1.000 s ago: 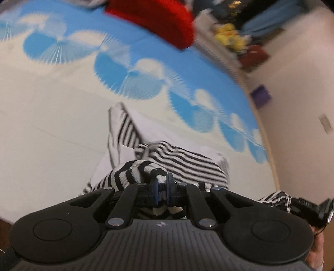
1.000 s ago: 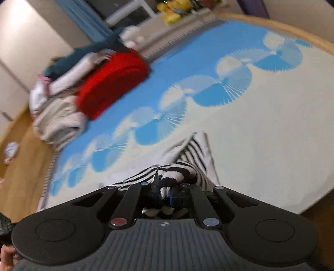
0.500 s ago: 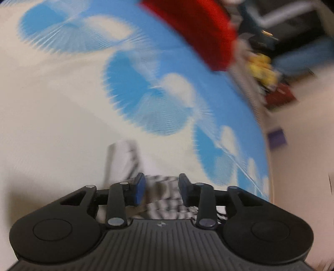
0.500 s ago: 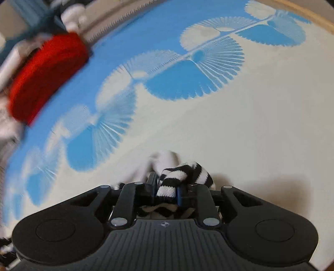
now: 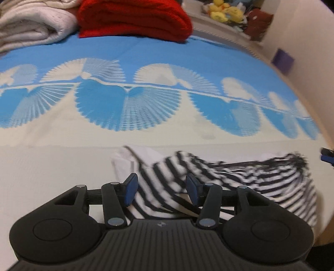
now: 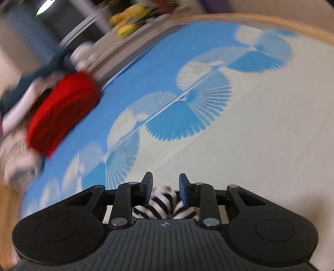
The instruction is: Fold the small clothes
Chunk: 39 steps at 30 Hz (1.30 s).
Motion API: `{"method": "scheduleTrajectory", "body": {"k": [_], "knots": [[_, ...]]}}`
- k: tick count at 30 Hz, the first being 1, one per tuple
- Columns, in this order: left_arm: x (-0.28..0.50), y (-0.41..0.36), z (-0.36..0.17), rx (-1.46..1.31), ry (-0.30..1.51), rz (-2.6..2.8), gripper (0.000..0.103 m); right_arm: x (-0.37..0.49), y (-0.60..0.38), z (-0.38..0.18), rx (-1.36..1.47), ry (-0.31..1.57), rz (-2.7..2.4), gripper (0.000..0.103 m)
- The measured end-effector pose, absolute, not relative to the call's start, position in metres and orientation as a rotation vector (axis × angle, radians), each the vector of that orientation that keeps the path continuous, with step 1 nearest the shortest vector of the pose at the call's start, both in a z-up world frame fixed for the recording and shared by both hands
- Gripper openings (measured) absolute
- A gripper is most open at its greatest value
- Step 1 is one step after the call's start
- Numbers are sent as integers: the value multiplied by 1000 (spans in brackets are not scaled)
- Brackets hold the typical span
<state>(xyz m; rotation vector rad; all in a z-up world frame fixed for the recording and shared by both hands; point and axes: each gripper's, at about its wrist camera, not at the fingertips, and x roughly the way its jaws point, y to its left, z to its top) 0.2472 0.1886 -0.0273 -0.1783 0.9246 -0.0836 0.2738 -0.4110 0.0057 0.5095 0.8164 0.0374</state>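
The left gripper point(image 5: 161, 192) stands with its jaws wide apart, holding nothing; its blue pads point(image 5: 131, 188) frame a gap through which the striped garment point(image 5: 219, 179) shows. That black-and-white striped cloth lies just ahead of and under the left fingertips, spreading off to their right in a rumpled, partly folded heap on the cream part of the bed cover point(image 5: 52, 171). A white inner face of the cloth shows ahead and slightly left of the gap.

The right gripper point(image 6: 164, 188) has its jaws parted at a moderate width. A bunched bit of the same striped garment point(image 6: 165, 205) sits between and beneath its fingers; whether the pads touch it cannot be told, but they are not pressed together on it.

Farther ahead of both tools the cover turns to a band of blue fan shapes, then plain blue. Beyond that, far ahead of the left gripper, lies a folded red blanket point(image 5: 133, 18), with a pale folded blanket point(image 5: 31, 27) to its left. Farthest off, ahead and right, yellow plush toys point(image 5: 225, 11) sit on a ledge, with a purple patch point(image 5: 282, 60) on the wall to their right.

The views show no container and no readable writing.
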Motion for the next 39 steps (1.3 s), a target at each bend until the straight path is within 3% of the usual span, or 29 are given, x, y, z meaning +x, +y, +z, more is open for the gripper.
{"method": "scheduleTrajectory", "body": {"k": [3,7,8,9,10,11,12,16,19,22,24,26,28,30,33,37,39], "knots": [[255,184,-34,-147,948,-87,56,277,-387,-13,455,990,208,39],[269,174,-43,-95,969,-78,54,283,-351,-40,430,1147,289,42],[272,174,-45,-99,976,-77,45,287,-345,-44,414,1157,280,42],[274,176,-47,-115,983,-87,18,290,-339,-45,390,1153,269,42],[276,179,-48,-134,991,-97,3,294,-334,-45,364,1144,259,39],[277,180,-48,-141,985,-92,1,297,-329,-44,347,1133,244,20],[277,184,-42,-141,948,-71,1,300,-325,-42,339,1115,227,12],[265,216,-5,-207,658,157,1,301,-328,-5,499,844,283,10],[275,218,-16,-250,718,139,1,299,-312,16,514,649,350,11],[291,211,-41,-241,880,143,8,316,-281,-9,351,789,192,20],[292,215,-45,-267,906,134,20,327,-270,-37,275,949,117,21],[288,224,-42,-309,905,130,34,327,-272,-41,323,968,112,21],[284,236,-42,-371,914,102,40,322,-279,-26,337,914,154,32],[284,243,-44,-405,941,96,40,315,-288,-10,302,841,174,47],[283,248,-50,-416,987,101,40,314,-308,-6,258,819,131,48],[282,242,-59,-401,1027,102,42,316,-339,-25,284,929,60,48],[284,234,-64,-360,1037,103,35,318,-340,-39,252,1018,62,48]]}}
